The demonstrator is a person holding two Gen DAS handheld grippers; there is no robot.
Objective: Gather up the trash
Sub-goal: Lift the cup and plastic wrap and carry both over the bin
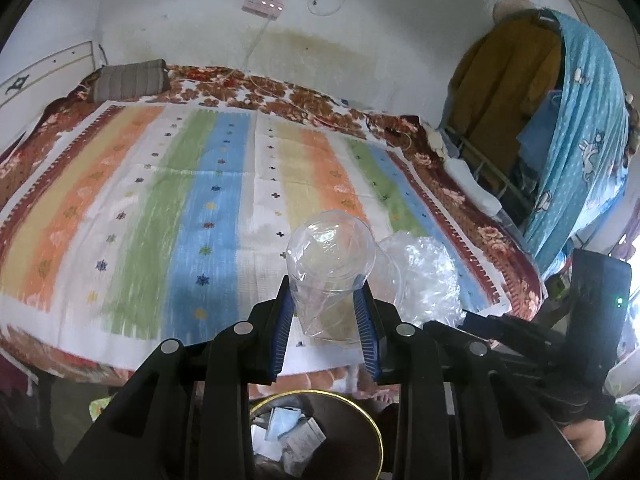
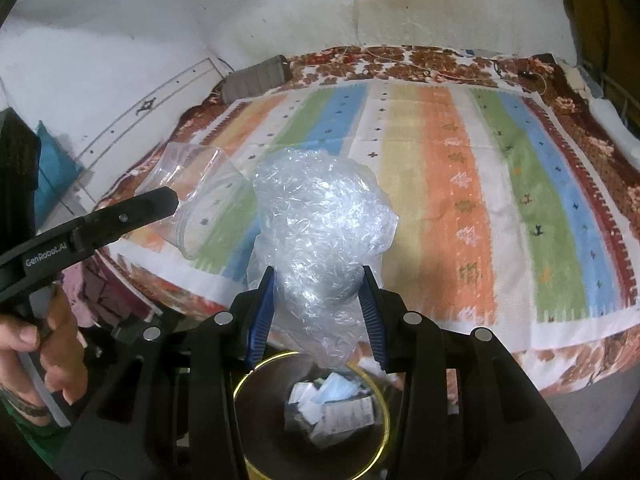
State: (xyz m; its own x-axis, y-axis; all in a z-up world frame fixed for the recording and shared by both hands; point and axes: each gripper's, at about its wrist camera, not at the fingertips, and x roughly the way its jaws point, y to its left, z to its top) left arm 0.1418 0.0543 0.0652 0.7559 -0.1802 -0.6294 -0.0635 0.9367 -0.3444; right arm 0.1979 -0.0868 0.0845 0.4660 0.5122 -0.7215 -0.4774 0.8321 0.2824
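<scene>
A striped bedspread (image 1: 168, 184) covers the bed behind, and at the bed's near edge, on the floor, stands the dark gold-rimmed bin (image 2: 384, 396), the landmark here, already holding crumpled papers and what looks like a face mask (image 2: 336, 390). Directly above the bin's mouth, the right gripper (image 2: 318, 284) clenches a ball of crinkled clear plastic wrap (image 2: 320, 216), its blue pads (image 2: 262, 312) pressed into the bundle's lower part while a loose tail of film hangs down toward the rim. Up and to the side of the bin, the left gripper (image 1: 326, 304) grasps a clear plastic cup (image 1: 330, 276) by its wall, the cup tilted with its mouth facing away over the bedspread; the squeeze has visibly bent the thin wall. A person's hand (image 2: 44, 344) works the left tool's handle.

Both pieces look ready for the drop. It would be done best by bringing each load squarely over the bin's opening before the jaws part, the wrap first since it already sits over it. The hanging tail should clear the gold rim, or the light film may drape outside. The cup, springy and light, could bounce off the rim, so a low release near the bin's centre seems wise.
</scene>
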